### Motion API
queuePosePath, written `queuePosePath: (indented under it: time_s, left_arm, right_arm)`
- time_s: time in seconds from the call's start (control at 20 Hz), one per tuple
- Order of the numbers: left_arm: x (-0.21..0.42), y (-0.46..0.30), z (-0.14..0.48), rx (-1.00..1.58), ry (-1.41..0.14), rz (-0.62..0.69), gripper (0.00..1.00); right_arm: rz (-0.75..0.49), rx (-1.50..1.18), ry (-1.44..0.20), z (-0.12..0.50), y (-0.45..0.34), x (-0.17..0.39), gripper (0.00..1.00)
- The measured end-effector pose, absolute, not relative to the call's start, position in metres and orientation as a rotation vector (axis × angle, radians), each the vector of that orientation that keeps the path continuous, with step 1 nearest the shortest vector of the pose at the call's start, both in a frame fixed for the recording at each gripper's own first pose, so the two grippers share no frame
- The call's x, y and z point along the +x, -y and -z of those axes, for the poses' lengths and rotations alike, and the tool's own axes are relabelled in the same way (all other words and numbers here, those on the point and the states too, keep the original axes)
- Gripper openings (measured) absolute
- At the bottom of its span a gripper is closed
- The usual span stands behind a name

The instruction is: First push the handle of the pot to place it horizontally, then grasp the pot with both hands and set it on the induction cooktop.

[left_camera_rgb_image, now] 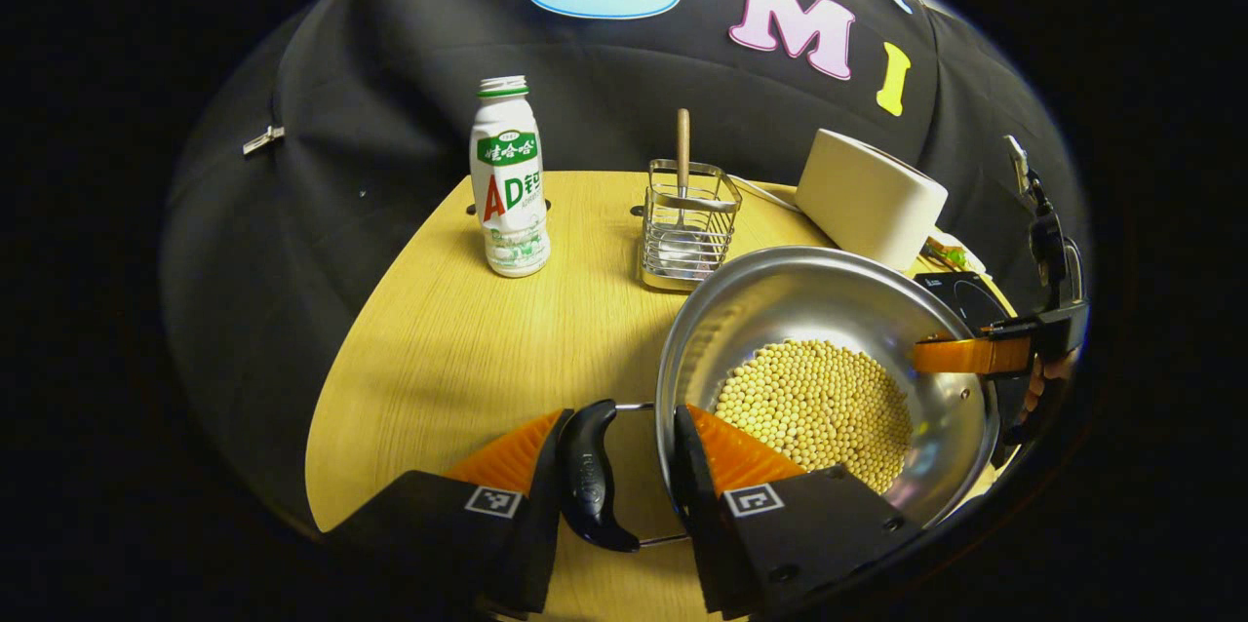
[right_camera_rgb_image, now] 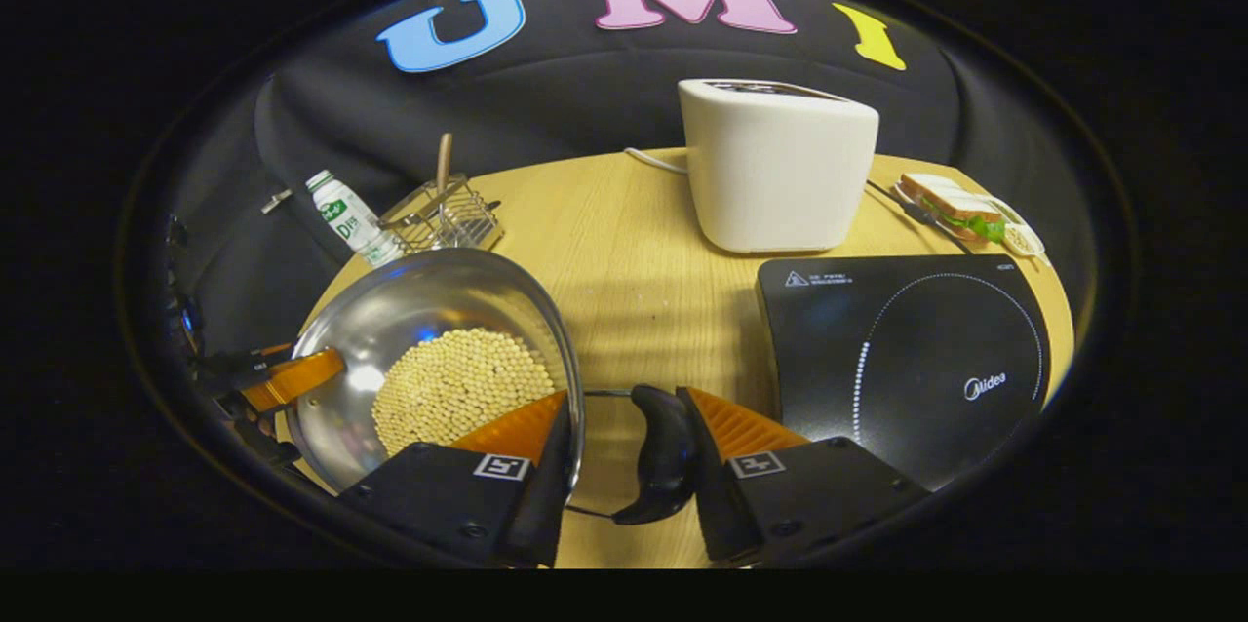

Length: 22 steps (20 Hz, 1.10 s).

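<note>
A steel pot (left_camera_rgb_image: 809,300) holding soybeans (left_camera_rgb_image: 814,403) sits over the wooden table (left_camera_rgb_image: 458,349), left of the black induction cooktop (right_camera_rgb_image: 907,359). My left gripper (left_camera_rgb_image: 624,409) clamps one black side handle (left_camera_rgb_image: 590,476) together with the rim, one finger outside the handle and the other inside the pot. My right gripper (right_camera_rgb_image: 624,394) holds the opposite handle (right_camera_rgb_image: 663,466) and rim of the pot (right_camera_rgb_image: 429,300) the same way. Each gripper shows across the pot in the other's view: the right gripper (left_camera_rgb_image: 985,359) and the left gripper (right_camera_rgb_image: 292,378). I cannot tell whether the pot is lifted.
A white toaster (right_camera_rgb_image: 775,164) stands behind the cooktop, with a sandwich (right_camera_rgb_image: 960,208) on a small plate to its right. A drink bottle (left_camera_rgb_image: 507,178) and a wire rack (left_camera_rgb_image: 687,222) holding a wooden-handled utensil stand at the table's far left.
</note>
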<state>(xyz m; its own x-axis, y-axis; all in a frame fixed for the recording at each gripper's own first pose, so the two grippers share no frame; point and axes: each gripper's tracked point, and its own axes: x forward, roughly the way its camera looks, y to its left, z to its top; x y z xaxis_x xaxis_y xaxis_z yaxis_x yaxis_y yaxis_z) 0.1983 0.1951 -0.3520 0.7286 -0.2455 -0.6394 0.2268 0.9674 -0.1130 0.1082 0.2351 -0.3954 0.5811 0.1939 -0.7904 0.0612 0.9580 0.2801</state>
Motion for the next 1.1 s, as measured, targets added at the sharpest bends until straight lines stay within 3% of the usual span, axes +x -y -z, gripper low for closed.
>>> queuePosePath:
  time_s: [0.25, 0.3, 0.35, 0.4, 1.1]
  left_arm:
    - [0.192, -0.193, 0.350, -0.053, -0.715, 0.242, 0.57]
    - [0.189, -0.194, 0.347, -0.056, -0.716, 0.241, 0.57]
    - [0.186, -0.195, 0.342, -0.052, -0.704, 0.238, 0.56]
    - [0.185, -0.196, 0.336, -0.040, -0.695, 0.237, 0.55]
    - [0.164, -0.117, 0.256, 0.009, -0.685, 0.264, 0.54]
  right_arm:
    - [-0.095, 0.273, -0.968, 0.395, -0.233, 0.100, 0.53]
    - [-0.098, 0.271, -0.962, 0.392, -0.233, 0.099, 0.57]
    - [-0.100, 0.273, -0.958, 0.389, -0.232, 0.099, 0.53]
    - [-0.103, 0.279, -0.956, 0.386, -0.232, 0.098, 0.57]
    - [-0.087, 0.320, -0.930, 0.323, -0.144, 0.083, 0.56]
